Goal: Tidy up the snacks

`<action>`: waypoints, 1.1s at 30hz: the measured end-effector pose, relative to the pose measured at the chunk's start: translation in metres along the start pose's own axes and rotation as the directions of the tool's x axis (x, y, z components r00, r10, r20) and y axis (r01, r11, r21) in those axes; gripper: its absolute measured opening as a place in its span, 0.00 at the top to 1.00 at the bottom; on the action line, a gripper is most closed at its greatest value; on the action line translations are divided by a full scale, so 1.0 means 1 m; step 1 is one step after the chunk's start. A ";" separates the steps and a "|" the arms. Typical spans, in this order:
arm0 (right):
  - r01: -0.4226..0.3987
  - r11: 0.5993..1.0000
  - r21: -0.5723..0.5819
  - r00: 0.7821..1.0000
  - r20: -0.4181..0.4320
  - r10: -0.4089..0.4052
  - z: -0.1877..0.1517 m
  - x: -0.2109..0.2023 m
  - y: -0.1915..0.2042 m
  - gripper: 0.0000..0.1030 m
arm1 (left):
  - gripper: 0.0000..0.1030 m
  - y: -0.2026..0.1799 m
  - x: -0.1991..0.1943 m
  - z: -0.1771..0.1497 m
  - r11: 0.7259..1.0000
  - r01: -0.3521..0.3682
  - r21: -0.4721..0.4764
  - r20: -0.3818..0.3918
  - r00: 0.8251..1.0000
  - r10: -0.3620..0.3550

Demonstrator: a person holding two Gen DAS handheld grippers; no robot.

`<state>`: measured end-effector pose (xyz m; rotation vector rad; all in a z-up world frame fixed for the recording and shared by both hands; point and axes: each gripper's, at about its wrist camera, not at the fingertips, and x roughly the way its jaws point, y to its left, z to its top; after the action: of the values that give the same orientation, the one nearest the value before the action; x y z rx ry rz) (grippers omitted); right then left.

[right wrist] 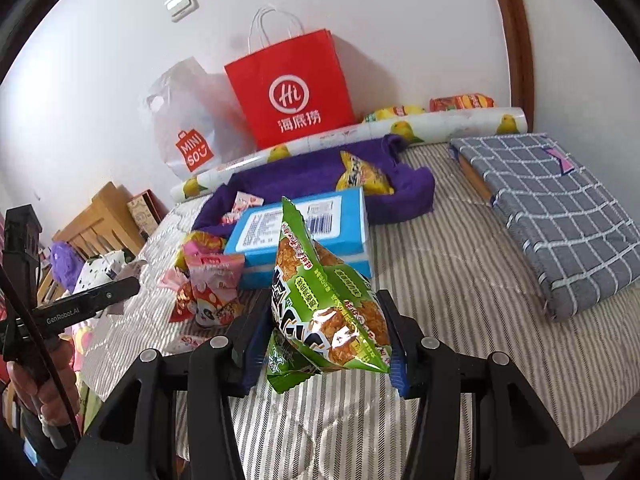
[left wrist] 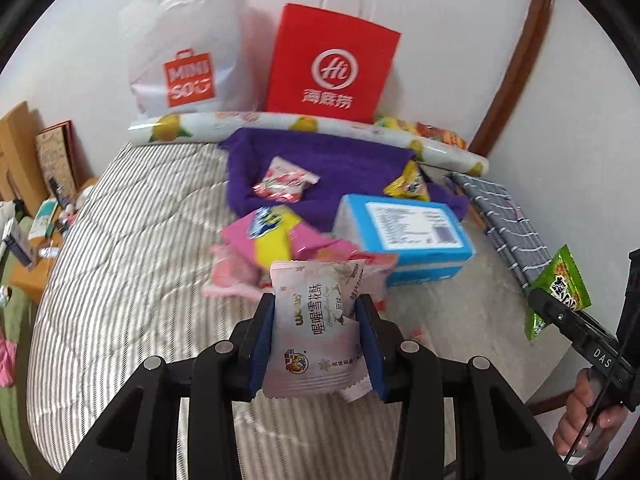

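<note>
Right up front, your left hand-held gripper [left wrist: 316,312] is clamped on a pale pink snowflake-crisp packet [left wrist: 318,328], blue pads pressing both sides, packet standing upright between the fingers and lifted above the bed [left wrist: 120,272]. Your right hand-held gripper [right wrist: 324,332] is doing the same with a green triangular snack bag [right wrist: 324,300], squeezed between its fingers with one corner pointing up. From the left view you can also spot that green bag off at the right edge, with your right hand [left wrist: 588,420] wrapped round the handle below it.

Rest of the snacks are on the striped bed cover. Just past the pink packet there's a heap of pink snack packs [left wrist: 280,248], one with a yellow panel, touching a blue box [left wrist: 404,236] with a white label on top. Behind those sits a purple towel [left wrist: 320,160] bunched into a kind of nest, with a red-and-white candy packet [left wrist: 284,182] in the middle of it and a yellow snack bag [left wrist: 408,182] at its right edge, near the box.

Along the wall: a roll of lemon-print paper [left wrist: 248,124], a red Haidilao paper bag [left wrist: 332,64] and a white Miniso plastic bag [left wrist: 184,60] standing behind it. A folded grey checked cloth [right wrist: 560,208] lies on the right side of the bed, well apart from the snack pile.
</note>
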<state>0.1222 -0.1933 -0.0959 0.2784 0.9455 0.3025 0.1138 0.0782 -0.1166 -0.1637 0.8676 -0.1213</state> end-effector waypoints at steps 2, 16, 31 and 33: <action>-0.001 1.000 -0.001 1.000 0.011 0.001 0.006 -0.004 0.000 0.52 | 0.63 -0.008 0.001 0.005 1.000 0.023 0.003 -0.004 1.000 -0.023; -0.007 0.999 -0.035 0.999 0.048 0.009 0.053 -0.001 0.003 0.52 | 0.63 -0.047 0.016 0.045 0.995 0.085 0.055 -0.008 0.996 -0.085; 0.008 0.995 -0.098 0.996 0.089 0.001 0.117 0.031 0.020 0.52 | 0.63 -0.045 0.042 0.104 0.994 0.081 0.075 0.005 0.997 -0.082; 0.009 0.995 -0.104 0.995 0.095 0.001 0.124 0.034 0.022 0.52 | 0.63 -0.044 0.043 0.112 0.994 0.075 0.083 0.013 0.997 -0.076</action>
<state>0.2406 -0.1726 -0.0446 0.1930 0.8331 0.3308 0.2253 0.0378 -0.0694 -0.1201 0.8391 -0.2261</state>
